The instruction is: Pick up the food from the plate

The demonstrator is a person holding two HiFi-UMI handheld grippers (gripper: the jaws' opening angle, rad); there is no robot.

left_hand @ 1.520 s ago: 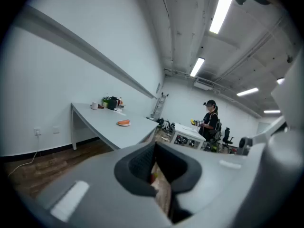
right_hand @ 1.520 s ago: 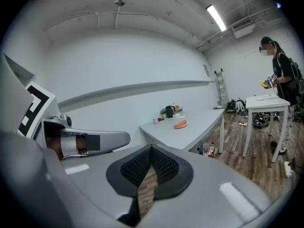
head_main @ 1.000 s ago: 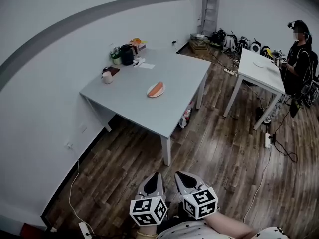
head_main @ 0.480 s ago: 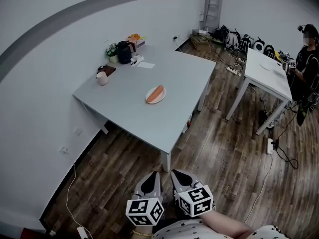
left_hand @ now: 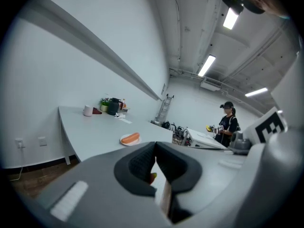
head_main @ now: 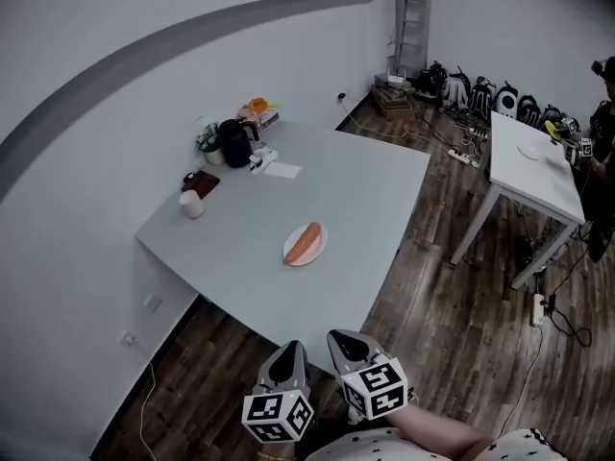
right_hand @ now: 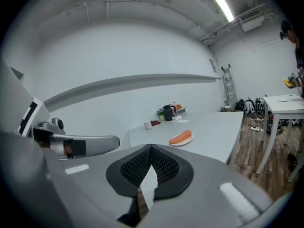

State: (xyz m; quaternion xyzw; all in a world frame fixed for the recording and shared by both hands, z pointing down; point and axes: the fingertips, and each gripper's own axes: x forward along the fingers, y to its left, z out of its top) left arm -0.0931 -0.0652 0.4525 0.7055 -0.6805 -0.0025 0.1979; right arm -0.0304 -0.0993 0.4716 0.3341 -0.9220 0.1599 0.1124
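Head view shows you have stepped closer: the sausage [head_main: 306, 242] on its plate [head_main: 313, 255] now sits mid-frame, while your left gripper [head_main: 292, 348] and right gripper [head_main: 342, 338] stay closed and empty at bottom centre.

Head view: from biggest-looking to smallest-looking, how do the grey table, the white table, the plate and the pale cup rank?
1. grey table
2. white table; it stands farther from the camera, so it may really be larger than it looks
3. plate
4. pale cup
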